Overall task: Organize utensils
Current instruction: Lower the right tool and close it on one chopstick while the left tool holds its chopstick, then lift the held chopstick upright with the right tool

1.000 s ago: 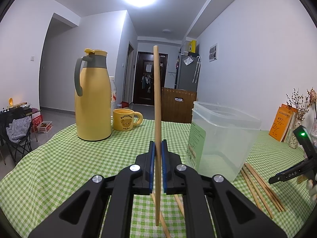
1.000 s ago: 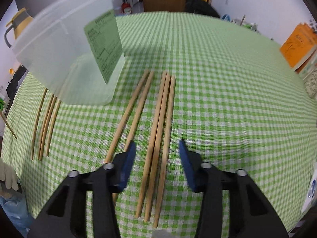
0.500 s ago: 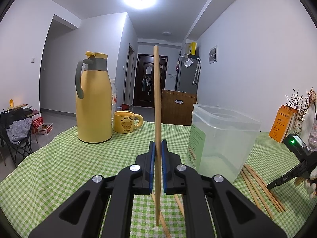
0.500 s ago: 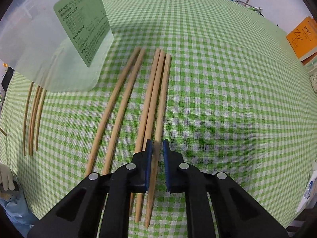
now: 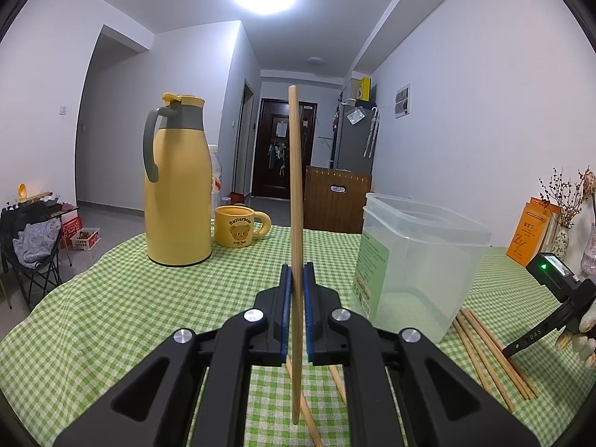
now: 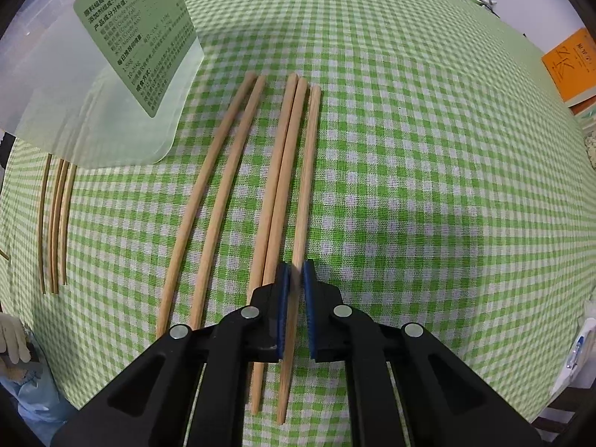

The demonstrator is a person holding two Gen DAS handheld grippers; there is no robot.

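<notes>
Closed since the earlier frame: right gripper (image 6: 294, 279), formerly spread wide above the chopsticks, now lower and pinched on the rightmost chopstick (image 6: 303, 193) of a touching group of three, jaws nearly together with the stick between the blue pads (image 6: 284, 298). Grip sits toward the near end, most of the stick running ahead of the fingers across the green checked tablecloth (image 6: 428, 186). Just left of the fingers, the other two of the group; further left, a looser pair (image 6: 219, 193); beyond those, ahead and left, the clear plastic container (image 6: 93, 85), with a few more sticks lying past it.

Unchanged on the other side: left gripper (image 5: 297, 298) fully closed on one upright chopstick (image 5: 296, 193), clamped below its middle, top well above the fingers, lower end hanging beneath them. Container (image 5: 417, 260) ahead and right of those fingers, open-topped.

Likely handling: light, stiff, smooth wood, prone to pivot or slide in a two-pad pinch. Hold nearer the middle probably steadier; an end grip risks drooping. Neighbours touching the gripped stick may drag along on lifting.
</notes>
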